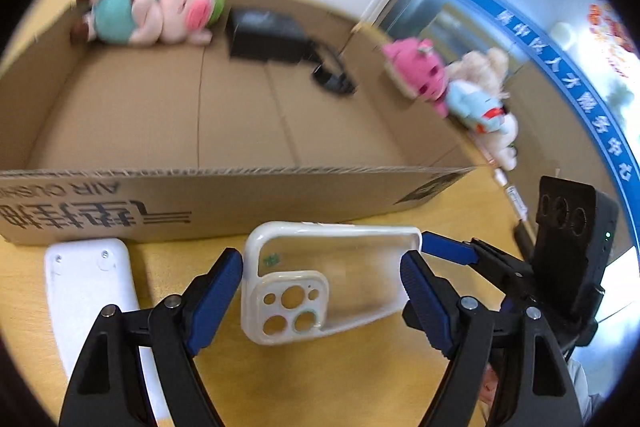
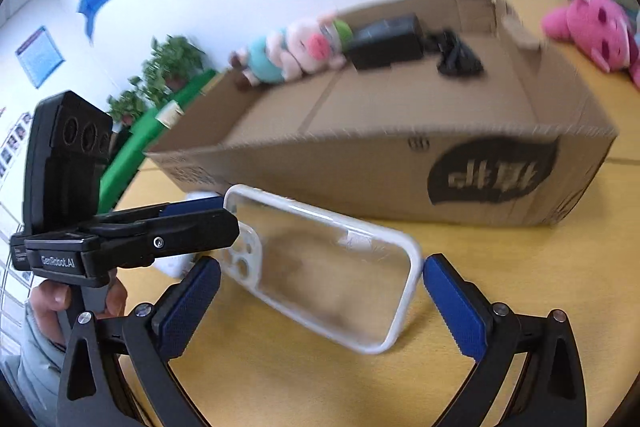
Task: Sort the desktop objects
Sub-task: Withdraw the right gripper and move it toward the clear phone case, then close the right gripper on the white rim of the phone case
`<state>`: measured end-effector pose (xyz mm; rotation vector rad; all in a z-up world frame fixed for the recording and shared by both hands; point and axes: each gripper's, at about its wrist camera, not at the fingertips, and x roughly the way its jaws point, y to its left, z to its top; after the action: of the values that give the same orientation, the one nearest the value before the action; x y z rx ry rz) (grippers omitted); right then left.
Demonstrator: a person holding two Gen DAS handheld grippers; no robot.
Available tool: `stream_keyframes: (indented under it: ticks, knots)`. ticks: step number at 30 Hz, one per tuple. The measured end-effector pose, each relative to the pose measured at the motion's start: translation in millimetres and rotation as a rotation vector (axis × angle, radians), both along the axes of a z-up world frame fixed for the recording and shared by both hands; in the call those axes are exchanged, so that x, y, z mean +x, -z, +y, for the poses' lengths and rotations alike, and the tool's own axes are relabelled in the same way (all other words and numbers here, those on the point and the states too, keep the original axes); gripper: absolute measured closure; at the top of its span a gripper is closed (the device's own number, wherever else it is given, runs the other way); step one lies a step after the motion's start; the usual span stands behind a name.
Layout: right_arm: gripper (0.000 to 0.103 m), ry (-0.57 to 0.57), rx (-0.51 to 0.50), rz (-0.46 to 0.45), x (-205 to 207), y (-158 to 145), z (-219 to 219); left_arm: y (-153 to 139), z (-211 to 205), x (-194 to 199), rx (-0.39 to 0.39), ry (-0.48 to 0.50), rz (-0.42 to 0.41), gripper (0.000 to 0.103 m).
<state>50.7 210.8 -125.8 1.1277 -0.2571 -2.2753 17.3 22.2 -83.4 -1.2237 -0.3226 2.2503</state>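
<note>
A clear phone case with a white rim lies tilted above the yellow table, between the fingers of both grippers. My left gripper has its blue pads against the case's two sides at the camera-hole end. My right gripper is open wide; its right pad touches the case's end, its left pad stands clear of it. An open cardboard box stands just behind. Inside it lie a pig plush and a black adapter with cable.
A white remote lies face down left of the case, by the box wall. A pink plush and a blue-and-cream plush lie right of the box. Green plants stand beyond the table's left edge.
</note>
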Motion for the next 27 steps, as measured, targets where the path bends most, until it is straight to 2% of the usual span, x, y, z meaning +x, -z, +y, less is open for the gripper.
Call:
stream_keyframes:
  ticks: [4, 7, 10, 14, 16, 18, 20, 22, 23, 24, 26, 27]
  knots:
    - [0.0, -0.033, -0.078, 0.072, 28, -15, 10, -8, -8, 16, 0.052, -0.006, 0.017, 0.023]
    - [0.0, -0.06, -0.094, 0.086, 48, -15, 11, -6, -12, 29, 0.069, -0.004, 0.01, 0.023]
    - [0.0, -0.032, -0.002, 0.075, 54, -8, 12, 1, -13, 34, 0.03, -0.004, -0.012, 0.023]
    - [0.002, 0.063, 0.087, 0.012, 32, 5, 20, 16, -8, 26, -0.01, -0.036, -0.075, 0.023]
    - [0.008, 0.088, 0.152, 0.006, 23, 9, 21, 22, -6, 22, -0.034, -0.05, -0.098, 0.028]
    - [0.023, 0.084, 0.185, -0.023, 18, 17, 20, 32, -3, 16, -0.059, -0.049, -0.149, 0.047]
    - [0.034, 0.072, 0.222, -0.051, 17, 27, 17, 40, 1, 15, -0.093, -0.047, -0.18, 0.057]
    - [0.041, 0.075, 0.279, -0.025, 20, 28, 12, 39, 2, 18, -0.113, -0.056, -0.166, 0.059]
    - [0.048, 0.078, 0.299, -0.018, 21, 27, 11, 39, 1, 19, -0.121, -0.064, -0.163, 0.066]
    - [0.053, 0.084, 0.322, -0.009, 22, 27, 11, 40, 1, 19, -0.129, -0.062, -0.167, 0.078]
    - [0.075, 0.078, 0.368, 0.013, 23, 28, 9, 42, -1, 19, -0.145, -0.073, -0.171, 0.094]
    - [0.083, 0.062, 0.36, 0.014, 24, 28, 7, 43, -2, 20, -0.139, -0.074, -0.164, 0.094]
